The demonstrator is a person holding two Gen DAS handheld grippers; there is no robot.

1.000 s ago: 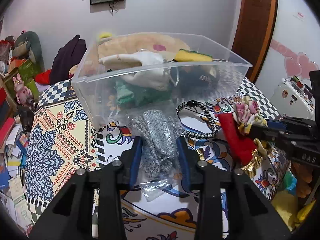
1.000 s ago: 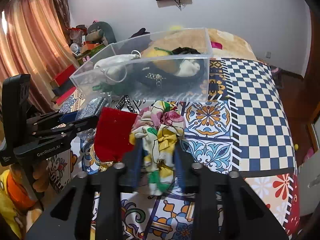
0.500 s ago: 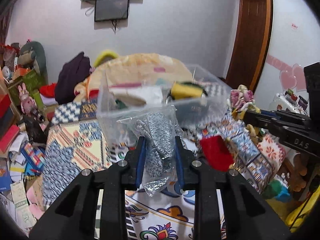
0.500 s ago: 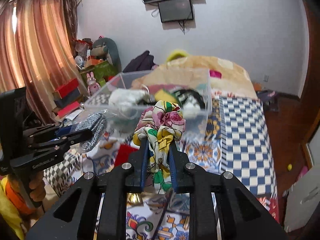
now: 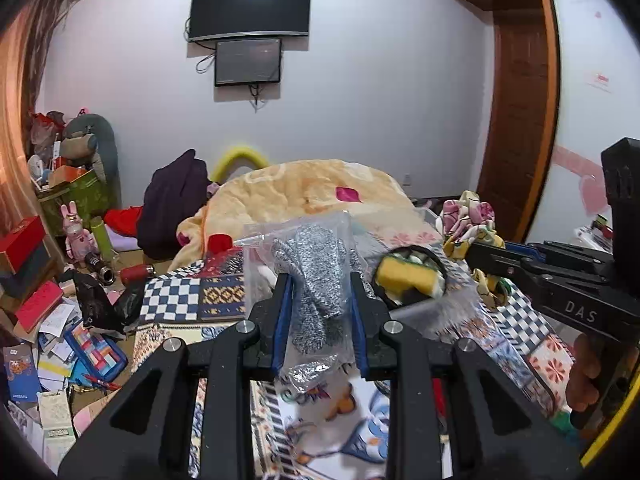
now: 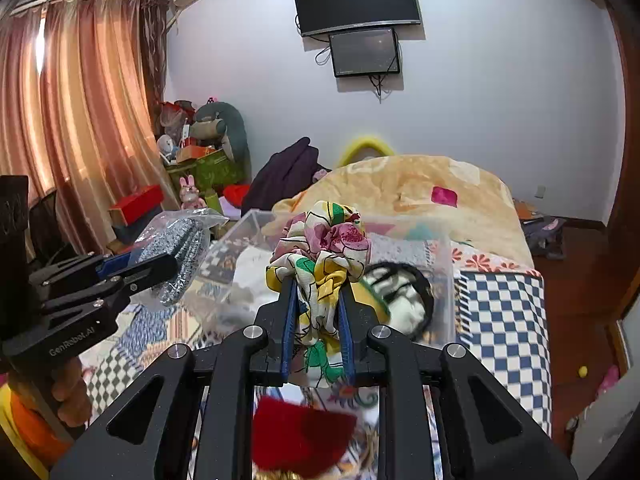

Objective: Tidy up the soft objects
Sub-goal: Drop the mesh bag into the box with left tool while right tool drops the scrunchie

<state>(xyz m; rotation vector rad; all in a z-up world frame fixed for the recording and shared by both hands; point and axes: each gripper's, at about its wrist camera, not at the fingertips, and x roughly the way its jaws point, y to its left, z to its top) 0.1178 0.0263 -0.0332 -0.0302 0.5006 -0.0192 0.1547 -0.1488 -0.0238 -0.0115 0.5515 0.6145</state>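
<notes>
My left gripper (image 5: 319, 320) is shut on a clear bag of grey knit cloth (image 5: 320, 280) and holds it up above the patterned bedspread; the bag also shows in the right wrist view (image 6: 176, 256). My right gripper (image 6: 316, 320) is shut on a floral scrunchie (image 6: 320, 248), held in the air in front of the clear plastic bin (image 6: 446, 276). The scrunchie (image 5: 468, 224) shows at the right of the left wrist view. The bin holds a yellow sponge (image 5: 406, 278) and other soft items. A red cloth (image 6: 300, 440) lies on the bed below the right gripper.
A peach blanket (image 5: 304, 192) is heaped behind the bin. A dark garment (image 5: 172, 200) lies beside it. Boxes, papers and toys (image 5: 60, 320) clutter the floor at the left. Curtains (image 6: 80, 120) hang at the left, and two screens (image 6: 356, 20) are on the far wall.
Both grippers have closed on their items and lifted them off the bed, up to about the bin's rim height. The views now look over the bin toward the wall.
</notes>
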